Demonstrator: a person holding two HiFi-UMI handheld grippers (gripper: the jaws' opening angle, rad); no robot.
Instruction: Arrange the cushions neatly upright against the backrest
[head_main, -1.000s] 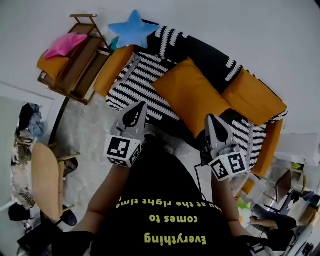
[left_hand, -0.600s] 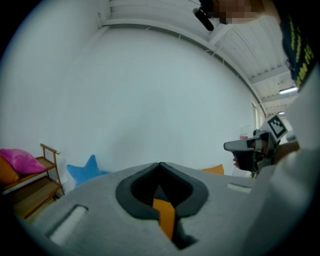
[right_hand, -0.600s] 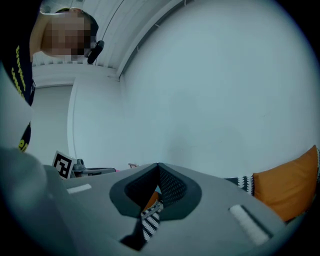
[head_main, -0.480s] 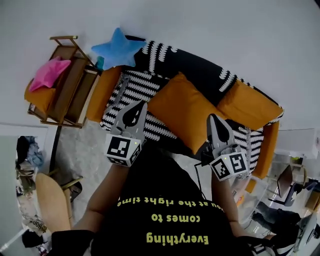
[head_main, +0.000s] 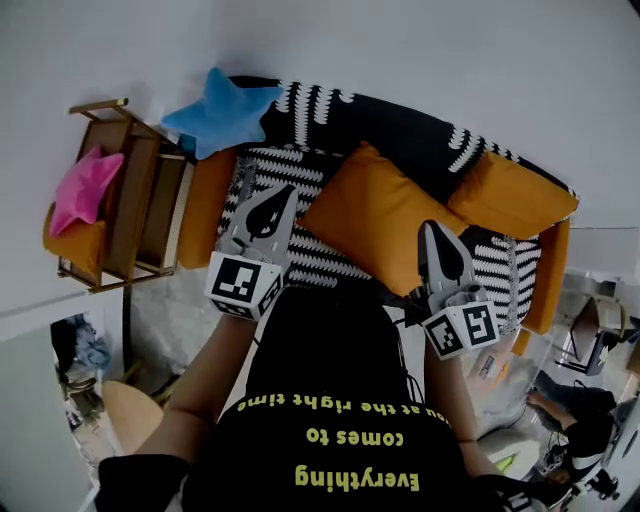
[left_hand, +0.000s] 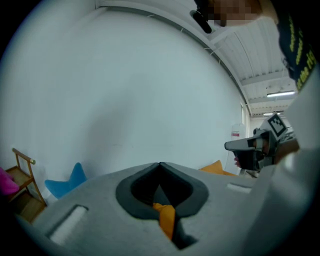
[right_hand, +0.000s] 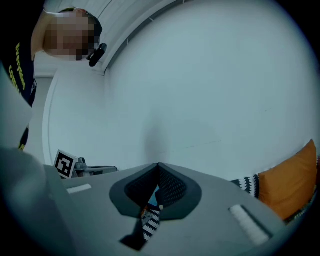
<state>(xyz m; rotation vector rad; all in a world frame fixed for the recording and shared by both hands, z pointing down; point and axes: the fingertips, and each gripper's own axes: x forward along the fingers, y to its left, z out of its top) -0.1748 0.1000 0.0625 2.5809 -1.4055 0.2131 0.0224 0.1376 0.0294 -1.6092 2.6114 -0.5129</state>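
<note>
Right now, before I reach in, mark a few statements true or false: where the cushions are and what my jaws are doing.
1. The left gripper and right gripper have their jaws shut, holding nothing: true.
2. The blue star cushion lies on the floor: false, it sits up at the sofa's left end.
3. The pink cushion is on the sofa: false, it rests on the wooden chair.
4. An orange cushion lies mid-sofa: true.

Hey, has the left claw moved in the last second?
Yes. The left claw has moved forward toward the sofa: its tip now reaches further over the striped seat, closer to the black backrest.
</note>
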